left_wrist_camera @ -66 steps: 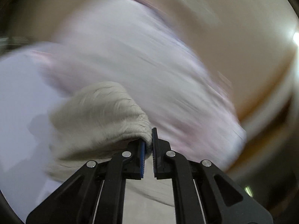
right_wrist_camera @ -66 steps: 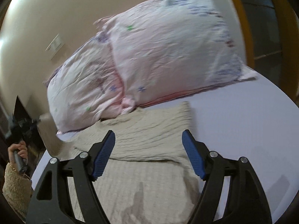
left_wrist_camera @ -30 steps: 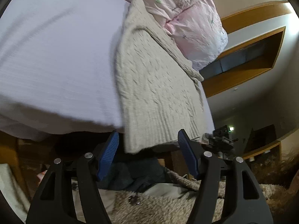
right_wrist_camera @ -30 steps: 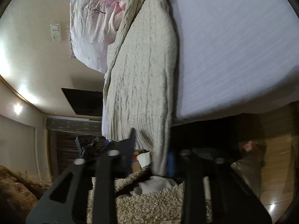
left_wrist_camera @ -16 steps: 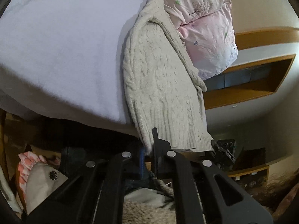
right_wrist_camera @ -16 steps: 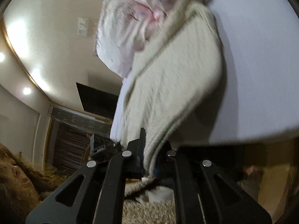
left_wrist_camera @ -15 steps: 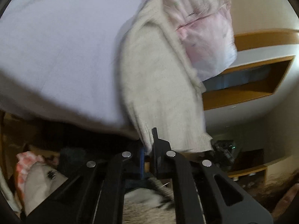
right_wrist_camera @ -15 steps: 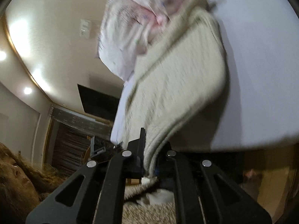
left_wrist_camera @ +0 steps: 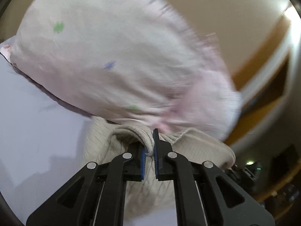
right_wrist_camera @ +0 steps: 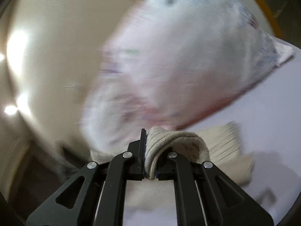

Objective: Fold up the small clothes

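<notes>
Both tools, left tool (left_wrist_camera: 149, 151) and right tool (right_wrist_camera: 150, 157), are clamping the beige sweater (left_wrist_camera: 197, 146) beside the pillow (left_wrist_camera: 112, 56) on the bed (left_wrist_camera: 37, 131).

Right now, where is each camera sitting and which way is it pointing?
Left wrist: rides the left claw, looking along its fingers at the sweater pinched between them, pillow behind, sheet at left.
Right wrist: rides the right claw, also shut on the sweater, facing the pillow, sheet at right.
Shared: sweater, pillow, sheet. Only the claws show.
</notes>
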Demonstrator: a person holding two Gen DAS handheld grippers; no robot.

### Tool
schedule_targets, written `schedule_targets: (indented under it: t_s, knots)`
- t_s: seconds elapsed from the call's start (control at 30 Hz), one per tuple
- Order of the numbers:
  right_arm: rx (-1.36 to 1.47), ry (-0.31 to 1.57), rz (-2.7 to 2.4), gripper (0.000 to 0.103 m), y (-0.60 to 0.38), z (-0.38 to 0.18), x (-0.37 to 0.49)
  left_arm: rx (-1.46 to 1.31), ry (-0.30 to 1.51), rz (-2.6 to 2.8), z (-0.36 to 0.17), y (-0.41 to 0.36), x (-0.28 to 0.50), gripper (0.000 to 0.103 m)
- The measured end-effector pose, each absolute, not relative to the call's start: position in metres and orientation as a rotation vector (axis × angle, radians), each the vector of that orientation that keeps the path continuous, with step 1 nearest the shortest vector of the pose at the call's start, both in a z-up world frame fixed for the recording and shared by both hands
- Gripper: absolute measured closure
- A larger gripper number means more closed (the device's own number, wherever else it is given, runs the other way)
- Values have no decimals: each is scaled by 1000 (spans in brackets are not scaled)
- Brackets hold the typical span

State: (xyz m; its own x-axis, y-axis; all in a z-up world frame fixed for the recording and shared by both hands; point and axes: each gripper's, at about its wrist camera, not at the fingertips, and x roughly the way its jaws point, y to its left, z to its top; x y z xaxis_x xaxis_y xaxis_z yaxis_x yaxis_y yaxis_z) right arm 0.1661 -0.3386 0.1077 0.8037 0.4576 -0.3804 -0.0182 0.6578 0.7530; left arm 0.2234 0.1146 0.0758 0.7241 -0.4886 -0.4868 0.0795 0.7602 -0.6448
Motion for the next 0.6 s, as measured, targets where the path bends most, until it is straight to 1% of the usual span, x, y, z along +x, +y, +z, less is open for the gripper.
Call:
schedule_targets:
  t_s: [0.07, 0.1, 0.13, 0.17, 0.2, 0.23, 0.27, 0.3, 0.33, 0.37, 0.4, 0.43, 0.53, 0.6]
  knots:
    - [764, 763, 90, 85, -336, 71, 205, -682, 776, -313, 54, 113, 246, 97]
    - [749, 815, 35, 77, -335, 62, 212, -743, 824, -337, 43, 117, 254, 97]
    - [739, 841, -5, 66, -335, 55, 214, -767, 834, -352, 40, 121, 254, 97]
    - [733, 817, 7, 60, -336, 54, 211, -741, 806, -342, 43, 126, 248, 96]
    - [709, 770, 29, 42, -335, 58, 205, -705, 776, -330, 47, 131, 240, 87]
    - [691, 741, 44, 29, -334, 60, 200, -678, 760, -315, 50, 135, 233, 58]
    - [684, 720, 73, 28, -332, 63, 198, -668, 749, -291, 51, 141, 225, 41]
    - [689, 714, 133, 24, -330, 61, 199, -666, 742, -280, 49, 146, 221, 28]
    - [693, 740, 148, 17, -329, 56, 204, -656, 746, -284, 46, 149, 220, 28]
    - [674, 830, 110, 16, -329, 43, 216, -630, 784, -275, 40, 148, 220, 28]
    - [651, 896, 75, 19, -328, 32, 223, -621, 808, -265, 37, 150, 224, 28]
    - [640, 897, 49, 26, -326, 27, 222, -613, 836, -257, 31, 151, 226, 29]
    - [641, 802, 61, 25, -327, 40, 207, -603, 899, -247, 12, 149, 230, 29]
    - [643, 766, 82, 21, -326, 50, 198, -589, 943, -241, -1, 145, 233, 31]
